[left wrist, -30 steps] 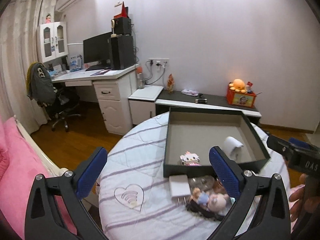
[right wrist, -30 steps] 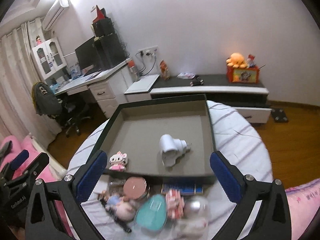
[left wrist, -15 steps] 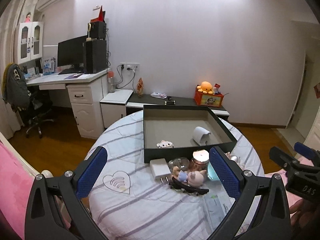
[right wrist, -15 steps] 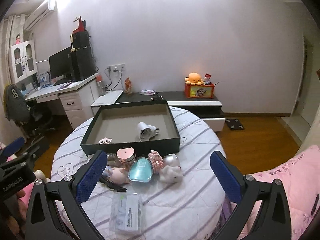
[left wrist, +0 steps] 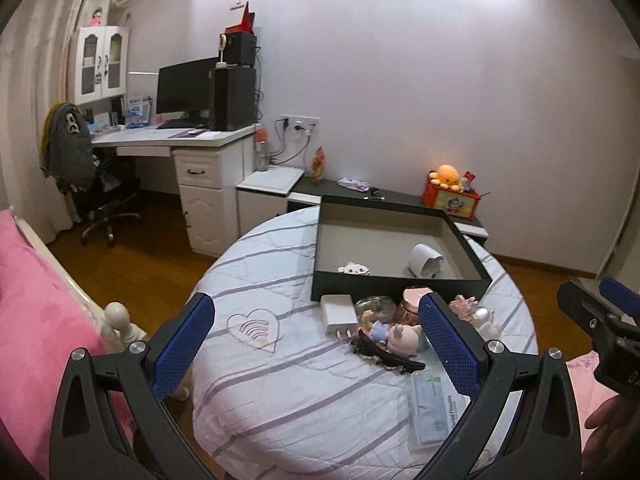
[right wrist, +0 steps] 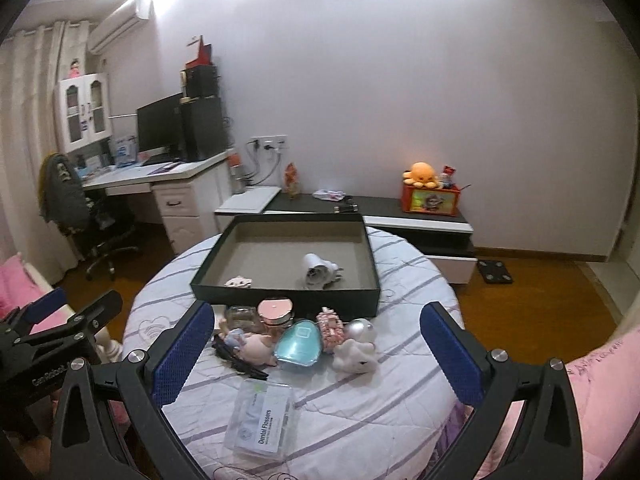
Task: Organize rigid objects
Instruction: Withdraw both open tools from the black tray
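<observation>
A dark green box [right wrist: 288, 300] with a grey floor stands at the back of the round table [right wrist: 400, 368]. Inside it lie a white plug adapter [right wrist: 318, 272] and a small cat figure [right wrist: 239, 282]. In front of the box sit a pink jar [right wrist: 274, 312], a teal case [right wrist: 300, 344], a pig doll [right wrist: 252, 344], a white figurine [right wrist: 356, 354] and a dental flosser box [right wrist: 262, 420]. The left wrist view also shows a white charger [left wrist: 338, 314] and a black hair clip [left wrist: 384, 356]. My left gripper [left wrist: 316, 332] and right gripper [right wrist: 316, 328] hover open and hold nothing, short of the pile.
A pink bed [left wrist: 36, 320] with a white post lies left of the table. A white desk [left wrist: 180, 148] with a monitor and an office chair [left wrist: 92, 184] stand behind, and a low dark cabinet [right wrist: 400, 216] runs along the wall. Wooden floor surrounds the table.
Both grippers have drawn back from the box, so the whole table and the pile now show. Both stay open and nothing on the table has moved.
</observation>
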A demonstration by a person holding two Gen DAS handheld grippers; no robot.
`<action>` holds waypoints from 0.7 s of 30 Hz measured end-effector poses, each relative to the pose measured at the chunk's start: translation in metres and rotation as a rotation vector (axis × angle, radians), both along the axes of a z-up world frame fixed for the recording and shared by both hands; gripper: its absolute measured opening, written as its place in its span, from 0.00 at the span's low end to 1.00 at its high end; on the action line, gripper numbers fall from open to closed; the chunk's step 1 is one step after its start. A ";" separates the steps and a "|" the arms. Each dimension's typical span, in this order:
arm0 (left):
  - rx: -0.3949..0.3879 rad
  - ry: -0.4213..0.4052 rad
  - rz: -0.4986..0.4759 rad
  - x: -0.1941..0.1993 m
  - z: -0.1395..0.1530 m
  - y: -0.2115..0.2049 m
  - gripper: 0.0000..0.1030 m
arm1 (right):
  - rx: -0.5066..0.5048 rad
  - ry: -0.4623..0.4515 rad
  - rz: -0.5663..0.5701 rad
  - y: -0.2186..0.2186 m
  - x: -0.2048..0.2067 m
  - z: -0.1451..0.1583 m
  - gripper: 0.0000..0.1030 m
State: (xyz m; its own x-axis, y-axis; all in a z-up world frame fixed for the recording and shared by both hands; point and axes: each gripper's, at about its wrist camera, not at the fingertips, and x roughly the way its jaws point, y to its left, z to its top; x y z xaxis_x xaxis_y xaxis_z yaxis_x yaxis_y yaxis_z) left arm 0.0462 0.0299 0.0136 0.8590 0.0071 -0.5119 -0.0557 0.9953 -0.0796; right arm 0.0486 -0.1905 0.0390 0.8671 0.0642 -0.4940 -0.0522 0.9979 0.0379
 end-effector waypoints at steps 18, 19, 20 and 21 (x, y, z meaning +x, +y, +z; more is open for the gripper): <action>0.064 0.050 -0.040 0.018 -0.018 -0.013 1.00 | 0.062 0.052 -0.051 -0.030 0.017 -0.021 1.00; 0.064 0.059 -0.038 0.021 -0.021 -0.013 1.00 | 0.064 0.057 -0.054 -0.032 0.019 -0.023 1.00; 0.063 0.065 -0.037 0.023 -0.023 -0.013 1.00 | 0.066 0.063 -0.057 -0.034 0.021 -0.025 1.00; 0.061 0.070 -0.036 0.025 -0.025 -0.012 1.00 | 0.065 0.069 -0.061 -0.035 0.023 -0.027 1.00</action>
